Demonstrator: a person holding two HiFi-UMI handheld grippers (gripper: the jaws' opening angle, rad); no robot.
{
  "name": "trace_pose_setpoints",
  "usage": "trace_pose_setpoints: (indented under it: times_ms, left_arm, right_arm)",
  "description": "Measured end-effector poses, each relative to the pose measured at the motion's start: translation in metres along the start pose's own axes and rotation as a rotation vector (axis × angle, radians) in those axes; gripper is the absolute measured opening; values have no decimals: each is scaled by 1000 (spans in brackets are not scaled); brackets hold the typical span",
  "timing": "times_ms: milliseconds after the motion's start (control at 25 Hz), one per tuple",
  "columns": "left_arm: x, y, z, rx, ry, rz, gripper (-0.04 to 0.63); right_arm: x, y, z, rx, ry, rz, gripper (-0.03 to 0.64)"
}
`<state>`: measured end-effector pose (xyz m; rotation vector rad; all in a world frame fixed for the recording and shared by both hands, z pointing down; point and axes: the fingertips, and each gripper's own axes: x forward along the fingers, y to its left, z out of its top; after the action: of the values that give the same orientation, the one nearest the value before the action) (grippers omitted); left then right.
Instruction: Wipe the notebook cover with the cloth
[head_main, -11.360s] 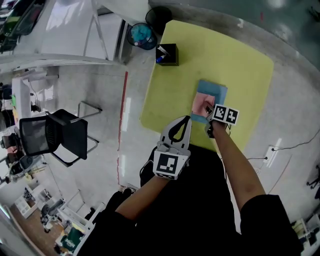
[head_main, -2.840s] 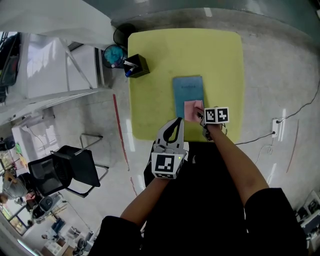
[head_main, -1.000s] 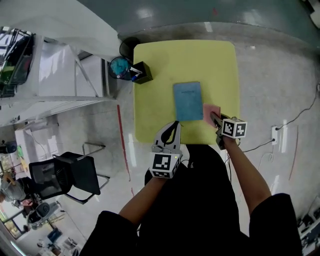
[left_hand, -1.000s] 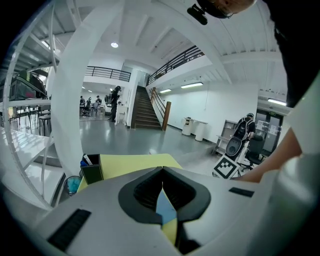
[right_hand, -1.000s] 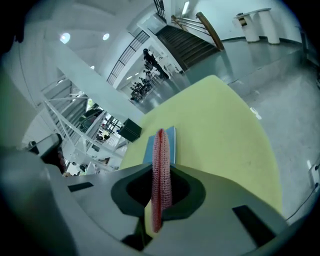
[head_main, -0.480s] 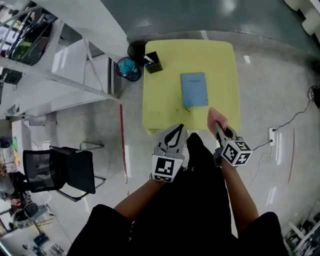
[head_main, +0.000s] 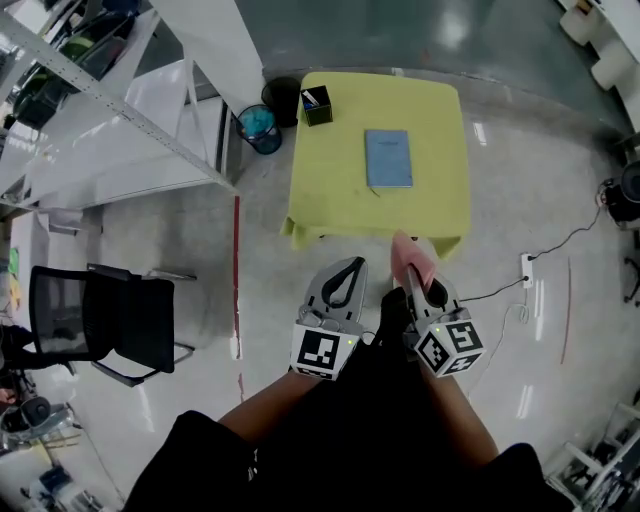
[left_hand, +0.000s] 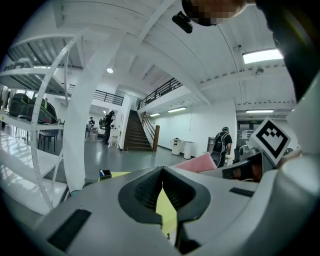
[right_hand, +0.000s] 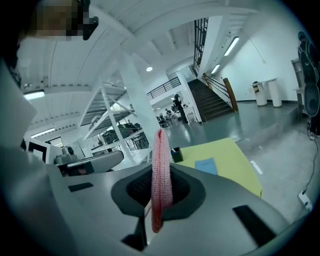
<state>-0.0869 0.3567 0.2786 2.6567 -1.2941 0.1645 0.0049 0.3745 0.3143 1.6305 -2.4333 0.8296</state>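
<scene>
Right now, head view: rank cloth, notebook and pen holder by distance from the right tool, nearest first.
1. Cloth: pinched in the right tool, sticking out ahead of it.
2. Notebook: flat on the table, near its middle.
3. Pen holder: at the table's far left corner.

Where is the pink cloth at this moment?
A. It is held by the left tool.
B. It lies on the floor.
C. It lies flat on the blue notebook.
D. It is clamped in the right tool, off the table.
D: the cloth stands pinched between the jaws of the right tool, while the notebook lies bare on the yellow table.
</scene>
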Motion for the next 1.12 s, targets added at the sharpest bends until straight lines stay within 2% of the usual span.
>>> trace_pose_setpoints:
  times_ms: [120, 240, 400, 560, 800, 1120]
  left_arm:
    - [-20, -14, 17, 15, -47, 17, 14]
    - [-31, -29, 26, 14, -42, 21, 14]
    - [-32, -57, 39, 29, -60, 44, 14]
    - [-31, -94, 51, 29, -59, 84, 14]
    - [-33, -157, 61, 31, -111, 134, 14]
    - [-47, -215, 51, 36, -105, 179, 14]
  right_arm:
    - [-22, 21, 15, -83, -56, 14, 37]
    - [-41, 29, 29, -134, -85, 20, 37]
    - [-71, 23, 50, -186, -113, -17, 37]
    - [-108, 12, 62, -210, -115, -14, 37]
    - [-165, -16, 56, -221, -123, -2, 37]
    - [-217, -40, 39, -232, -116, 16, 37]
